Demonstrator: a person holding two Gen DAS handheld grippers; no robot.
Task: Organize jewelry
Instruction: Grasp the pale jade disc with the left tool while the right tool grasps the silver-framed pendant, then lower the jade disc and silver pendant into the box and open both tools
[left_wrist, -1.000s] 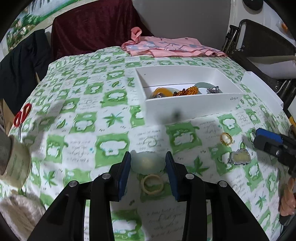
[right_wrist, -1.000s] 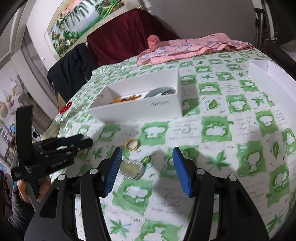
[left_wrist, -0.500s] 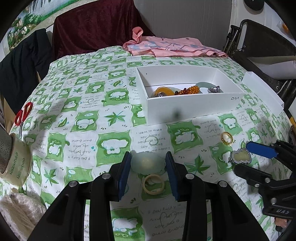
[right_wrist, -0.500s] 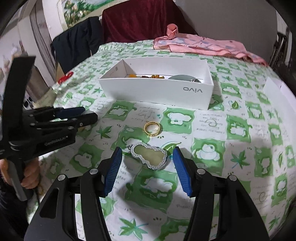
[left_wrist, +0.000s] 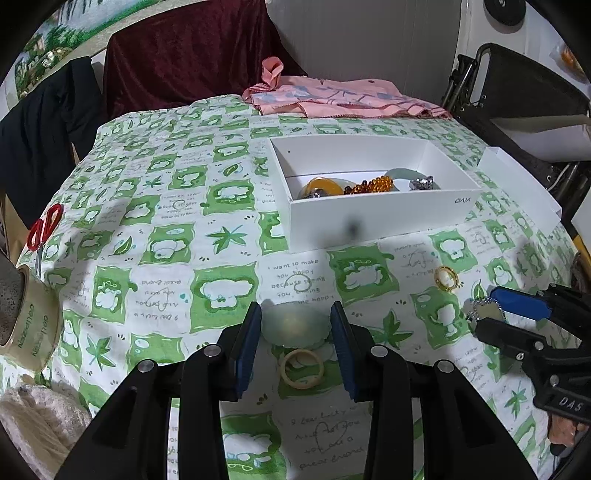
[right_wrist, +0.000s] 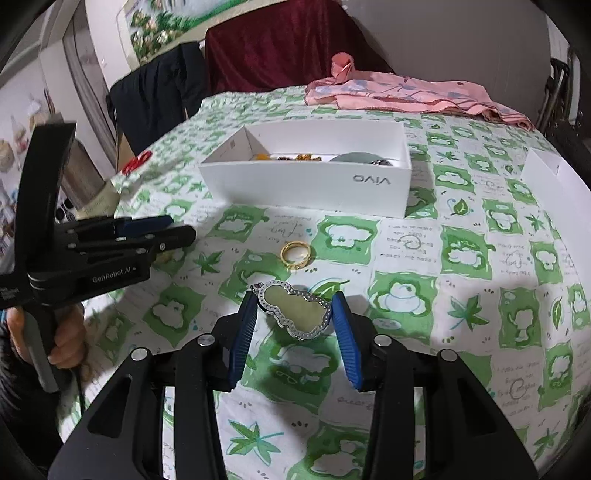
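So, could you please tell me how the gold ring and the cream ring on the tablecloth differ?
The gold ring is shiny metal; the cream ring is matte and pale. The gold ring lies in the open, between the white box and the right claw; the cream ring lies between the left claw's fingers, beneath the pale green stone. Both lie flat, outside the box.

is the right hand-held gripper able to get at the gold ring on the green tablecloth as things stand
Probably not at once: the right hand-held gripper straddles the silver-rimmed gourd-shaped pendant. The gold ring lies bare just beyond, nothing covering it.
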